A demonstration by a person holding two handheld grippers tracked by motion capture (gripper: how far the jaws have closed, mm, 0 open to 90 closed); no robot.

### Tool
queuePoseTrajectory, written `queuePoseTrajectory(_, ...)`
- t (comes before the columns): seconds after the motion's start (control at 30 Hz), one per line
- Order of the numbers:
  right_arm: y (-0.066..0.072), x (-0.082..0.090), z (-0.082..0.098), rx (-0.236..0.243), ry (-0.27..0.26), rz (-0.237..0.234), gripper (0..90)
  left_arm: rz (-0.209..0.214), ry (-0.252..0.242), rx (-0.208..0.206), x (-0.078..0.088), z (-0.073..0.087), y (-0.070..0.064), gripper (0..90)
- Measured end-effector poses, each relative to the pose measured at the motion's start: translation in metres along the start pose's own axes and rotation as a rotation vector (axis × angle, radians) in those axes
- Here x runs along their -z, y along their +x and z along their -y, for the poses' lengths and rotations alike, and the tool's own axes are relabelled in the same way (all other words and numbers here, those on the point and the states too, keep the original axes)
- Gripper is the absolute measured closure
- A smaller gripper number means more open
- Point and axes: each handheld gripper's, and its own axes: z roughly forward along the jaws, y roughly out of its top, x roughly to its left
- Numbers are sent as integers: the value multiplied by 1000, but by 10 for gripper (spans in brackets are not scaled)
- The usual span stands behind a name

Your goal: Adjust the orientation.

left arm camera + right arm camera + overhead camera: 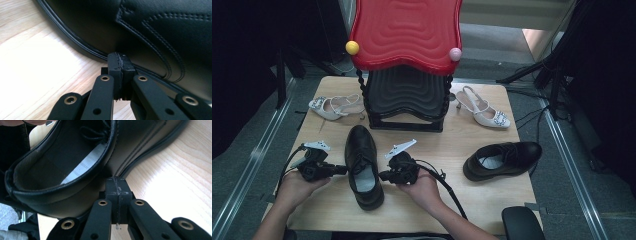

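High view shows a pale, fine-grained wooden table (492, 195) with a black leather lace-up shoe (362, 165) lying near its front edge, toe pointing away from the person, its smooth rounded toe cap dull-glossy and its grey insole showing through the opening. The left gripper (343, 170) comes in from the shoe's left flank and the right gripper (383, 175) from its right flank, so the shoe sits between the two, each tip at or against its side. Left gripper view shows the two black jaws pressed flat together with nothing between them, their blunt matte tip just at the shoe's upper where the leather meets the ribbed, layered welt of the sole; rows of fine double stitching curve across the pebbled leather above. Right gripper view shows that pair of jaws likewise closed on nothing, the scuffed square tip set against the shoe's side below the padded, rolled collar, with the dark lining, the laces and a strip of the pale insole visible inside. A second black shoe (502, 160) of the same make lies on its own toward the table's right side, well apart. Two white slingback heels with sparkling buckles, one (334, 106) at the back left and one (484, 112) at the back right, flank a black rippled-plastic stand (404, 100) topped by a glossy red wavy shelf (404, 30) with a yellow knob (352, 47) and a pink knob (455, 54).
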Motion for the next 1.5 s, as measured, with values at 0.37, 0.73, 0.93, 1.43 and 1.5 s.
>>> queuePoseTrajectory(0.37, 3, 11, 12, -26, 11, -9, 900, 57, 15, -18, -10, -6, -16, 900)
queuePoseTrajectory(0.73, -5, 36, 36, -75, -17, 20, 900, 93, 22, -36, -30, -20, -36, 900)
queuePoseTrajectory(0.93, -4, 44, 44, -95, -15, 47, 900, 108, 19, 3, -39, -26, -42, 900)
queuePoseTrajectory(1.43, -10, 63, 45, -98, -31, 119, 839, 69, 4, 5, -26, -35, -45, 779)
queuePoseTrajectory(1.5, -13, 68, 46, -119, -28, 123, 831, 76, -31, -1, -18, -40, -47, 743)
